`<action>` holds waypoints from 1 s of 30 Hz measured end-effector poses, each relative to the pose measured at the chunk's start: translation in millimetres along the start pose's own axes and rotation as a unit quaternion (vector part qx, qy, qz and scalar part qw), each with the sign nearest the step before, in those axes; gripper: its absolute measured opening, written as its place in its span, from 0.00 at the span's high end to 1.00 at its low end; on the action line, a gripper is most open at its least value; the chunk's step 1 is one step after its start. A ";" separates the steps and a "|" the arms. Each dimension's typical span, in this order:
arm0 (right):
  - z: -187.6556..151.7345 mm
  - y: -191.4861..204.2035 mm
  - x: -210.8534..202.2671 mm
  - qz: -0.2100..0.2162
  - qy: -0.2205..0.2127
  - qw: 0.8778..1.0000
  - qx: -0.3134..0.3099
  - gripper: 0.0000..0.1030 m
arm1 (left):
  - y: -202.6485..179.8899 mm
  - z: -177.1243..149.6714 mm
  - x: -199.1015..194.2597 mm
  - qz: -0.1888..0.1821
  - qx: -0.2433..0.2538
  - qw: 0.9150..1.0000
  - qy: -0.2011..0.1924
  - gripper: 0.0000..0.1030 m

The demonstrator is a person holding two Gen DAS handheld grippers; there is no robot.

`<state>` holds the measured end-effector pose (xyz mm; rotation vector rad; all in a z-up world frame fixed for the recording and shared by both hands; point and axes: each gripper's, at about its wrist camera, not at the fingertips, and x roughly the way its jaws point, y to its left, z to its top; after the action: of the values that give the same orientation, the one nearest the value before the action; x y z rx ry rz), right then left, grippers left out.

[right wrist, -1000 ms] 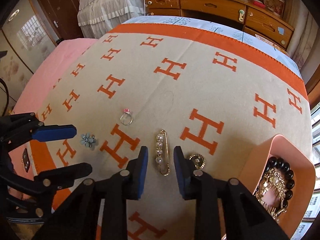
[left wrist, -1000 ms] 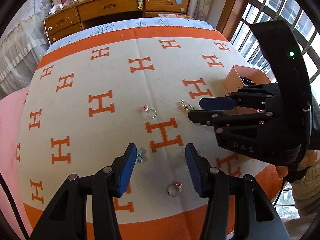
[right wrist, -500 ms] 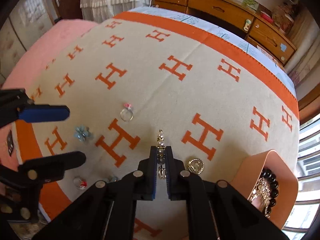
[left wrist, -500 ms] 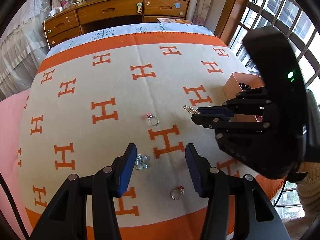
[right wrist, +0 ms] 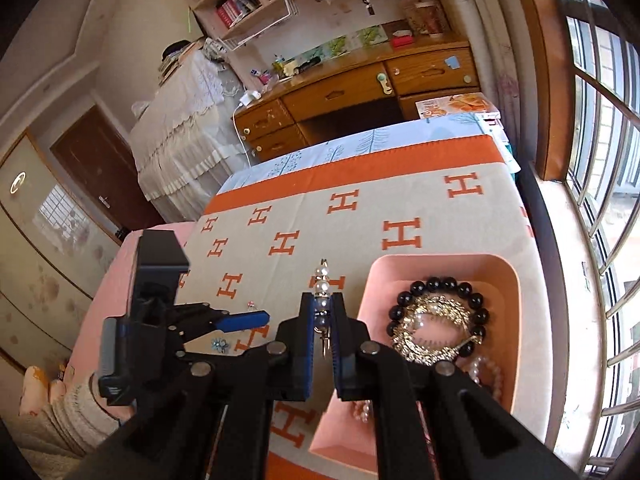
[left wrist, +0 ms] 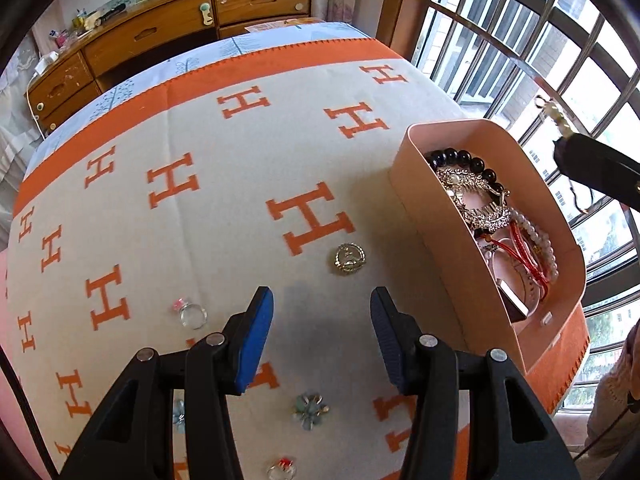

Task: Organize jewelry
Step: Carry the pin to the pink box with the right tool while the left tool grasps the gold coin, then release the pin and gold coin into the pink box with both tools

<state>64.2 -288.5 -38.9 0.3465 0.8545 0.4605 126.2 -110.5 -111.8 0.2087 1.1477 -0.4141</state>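
My right gripper (right wrist: 322, 312) is shut on a gold pearl pin (right wrist: 322, 280) and holds it in the air just left of the pink box (right wrist: 516, 280); the pin also shows in the left wrist view (left wrist: 554, 114), high above the box (left wrist: 416, 184). The box holds a black bead bracelet (right wrist: 436, 284), gold chains and pearl strands. My left gripper (left wrist: 322, 320) is open and empty over the blanket, just short of a round gold brooch (left wrist: 349, 258). A pink-stone ring (left wrist: 191, 312), a blue flower piece (left wrist: 310, 410) and a red-stone ring (left wrist: 282, 468) lie near it.
The jewelry lies on a beige blanket with orange H marks (left wrist: 200, 208) over a bed. A wooden desk (left wrist: 160, 32) stands beyond the far end. Barred windows (left wrist: 520, 40) run along the right side. A second blue flower piece (left wrist: 179, 414) lies behind my left finger.
My right gripper has shut on the pearl pin, lifted it off the blanket and carried it right, beside the pink box. My left gripper has moved right toward the gold brooch.
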 end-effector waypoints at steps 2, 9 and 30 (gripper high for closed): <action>-6.6 -8.6 -7.9 0.004 -0.008 1.000 0.014 0.93 | -4.9 4.5 10.3 0.001 -0.002 1.000 0.005 0.53; -16.4 -34.2 -17.0 0.008 -0.025 0.999 0.046 0.93 | -22.2 11.9 25.4 0.026 0.003 1.000 0.007 0.56; -51.7 -79.4 -33.3 0.012 -0.010 0.993 0.120 0.93 | -69.8 10.9 -54.5 -0.002 0.047 0.996 -0.070 0.84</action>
<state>24.4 -367.6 -86.5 0.5831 0.8883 0.3753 87.1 -166.2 -54.2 0.2562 0.9918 -0.4801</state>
